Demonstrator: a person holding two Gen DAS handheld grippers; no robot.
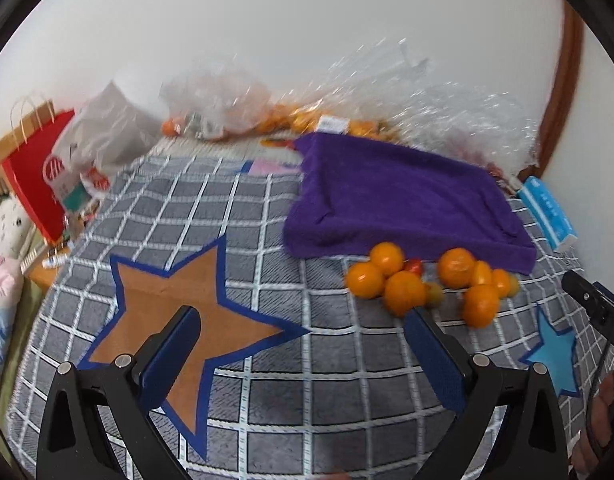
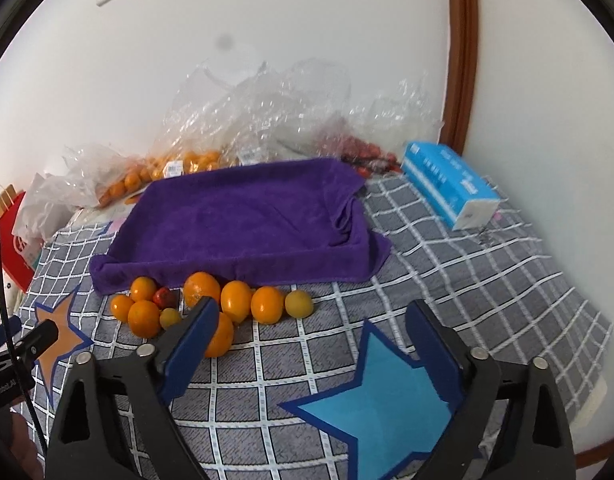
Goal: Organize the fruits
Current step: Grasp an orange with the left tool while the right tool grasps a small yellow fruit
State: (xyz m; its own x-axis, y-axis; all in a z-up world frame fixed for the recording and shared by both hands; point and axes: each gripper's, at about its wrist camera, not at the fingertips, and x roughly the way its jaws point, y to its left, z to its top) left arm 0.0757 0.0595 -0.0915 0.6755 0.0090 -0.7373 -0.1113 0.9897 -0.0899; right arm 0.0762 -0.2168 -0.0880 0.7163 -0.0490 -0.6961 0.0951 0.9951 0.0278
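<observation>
Several oranges lie in a loose cluster on the grey checked cloth, with a small red fruit and small yellow-green fruits among them, just in front of a purple towel. The same cluster and the towel show in the left wrist view. My left gripper is open and empty, left of the fruits. My right gripper is open and empty, just in front of the cluster; its left finger hides part of one orange.
An orange star patch and a blue star patch mark the cloth. Clear plastic bags with more oranges and red fruit lie behind the towel. A blue tissue pack is at the right, a red paper bag at the left.
</observation>
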